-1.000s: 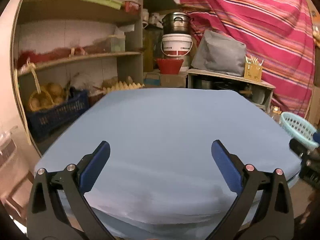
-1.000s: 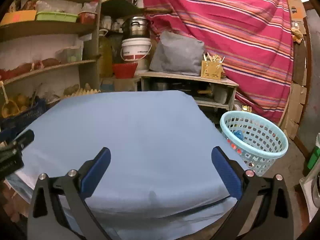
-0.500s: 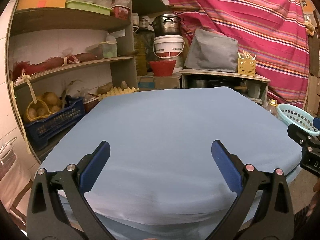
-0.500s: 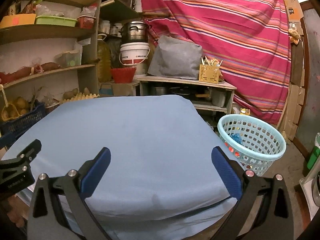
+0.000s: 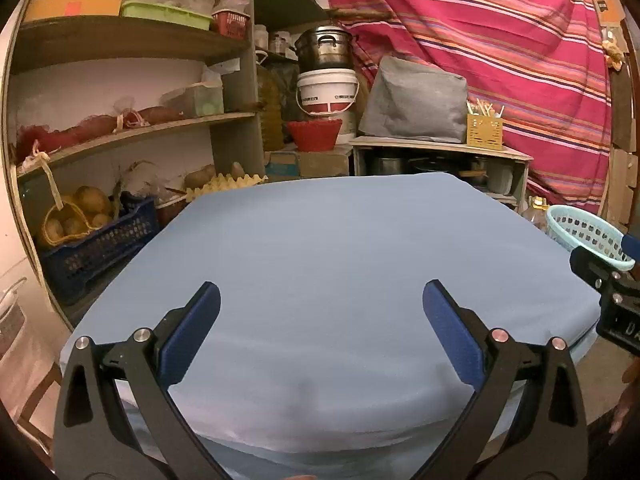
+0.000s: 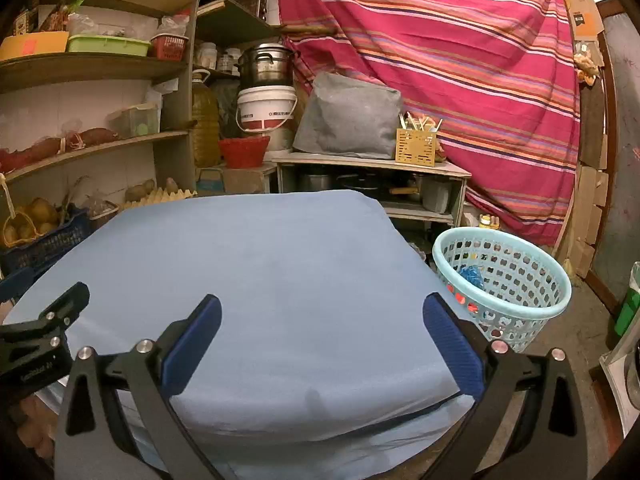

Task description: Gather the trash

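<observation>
On the left are shelves (image 5: 132, 40) with a yellow tray, a green tray and a red basket on top. Below them, at 9 o'clock, a dark crate (image 5: 100, 240) holds a wicker basket of round produce.

The left gripper (image 5: 320, 308) hovers over the near edge of a blue-covered table (image 5: 340, 248), its jaws spread wide with nothing between them. The right gripper (image 6: 320, 308) is likewise wide apart and empty above the same table (image 6: 260, 260).

At 12 o'clock a steel pot (image 6: 266, 64) sits on a white bucket (image 6: 266, 108) whose red label is too small to read. A grey covered bundle and a yellow holder of sticks stand to its right, before a red striped cloth (image 6: 440, 52).

The basket (image 6: 504, 284), pale turquoise and round, stands upright on the floor at 3 o'clock, mouth up, just beside the table's right edge. Only the right view looks into it: a crumpled blue scrap (image 6: 472, 274), probably a wrapper, lies inside, with red bits lower down. The left view catches only its rim (image 5: 584, 232) behind the other gripper's black body, whose white lettering is cut off.
</observation>
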### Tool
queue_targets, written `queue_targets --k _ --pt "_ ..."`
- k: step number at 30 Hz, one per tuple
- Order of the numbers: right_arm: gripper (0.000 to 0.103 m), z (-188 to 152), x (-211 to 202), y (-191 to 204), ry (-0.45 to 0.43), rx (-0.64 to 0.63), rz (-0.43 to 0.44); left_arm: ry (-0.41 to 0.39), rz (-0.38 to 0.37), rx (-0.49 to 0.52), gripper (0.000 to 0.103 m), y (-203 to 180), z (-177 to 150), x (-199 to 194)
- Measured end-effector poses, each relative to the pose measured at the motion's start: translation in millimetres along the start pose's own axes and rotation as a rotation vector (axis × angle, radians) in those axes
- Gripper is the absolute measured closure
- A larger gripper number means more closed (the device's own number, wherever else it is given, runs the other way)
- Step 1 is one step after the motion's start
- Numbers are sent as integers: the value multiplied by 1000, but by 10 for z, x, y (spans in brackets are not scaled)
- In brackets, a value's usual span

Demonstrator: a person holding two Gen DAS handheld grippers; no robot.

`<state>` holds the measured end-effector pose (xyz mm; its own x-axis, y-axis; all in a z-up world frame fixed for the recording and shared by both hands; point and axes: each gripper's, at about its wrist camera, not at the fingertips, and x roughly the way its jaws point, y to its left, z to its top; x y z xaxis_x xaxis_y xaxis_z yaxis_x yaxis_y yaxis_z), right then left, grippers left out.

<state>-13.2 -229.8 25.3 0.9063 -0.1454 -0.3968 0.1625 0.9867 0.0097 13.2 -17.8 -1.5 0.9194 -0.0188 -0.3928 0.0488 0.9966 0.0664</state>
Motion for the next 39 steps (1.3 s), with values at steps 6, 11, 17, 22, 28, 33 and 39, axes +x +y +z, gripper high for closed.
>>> queue_targets --k 6,11,17,22,28,33,39 --pt "5 5 1 -5 -2 -1 -1 -3 -7 -1 5 -49 17 21" --pt "5 17 -8 -25 -11 1 -6 -11 -2 14 5 -81 5 10" --pt "5 23 -6 -40 -12 0 -7 -11 -1 10 5 -77 2 5" --pt "5 27 3 -44 -10 1 -5 -14 4 9 5 -73 -7 -7" --pt "5 15 9 -59 -6 -2 -7 -17 11 12 5 -43 4 -16" --pt "5 6 24 -51 -6 -9 -6 -17 12 3 5 11 24 -25" --pt "5 -10 31 -55 -3 -12 -3 -20 15 4 5 23 31 -38"
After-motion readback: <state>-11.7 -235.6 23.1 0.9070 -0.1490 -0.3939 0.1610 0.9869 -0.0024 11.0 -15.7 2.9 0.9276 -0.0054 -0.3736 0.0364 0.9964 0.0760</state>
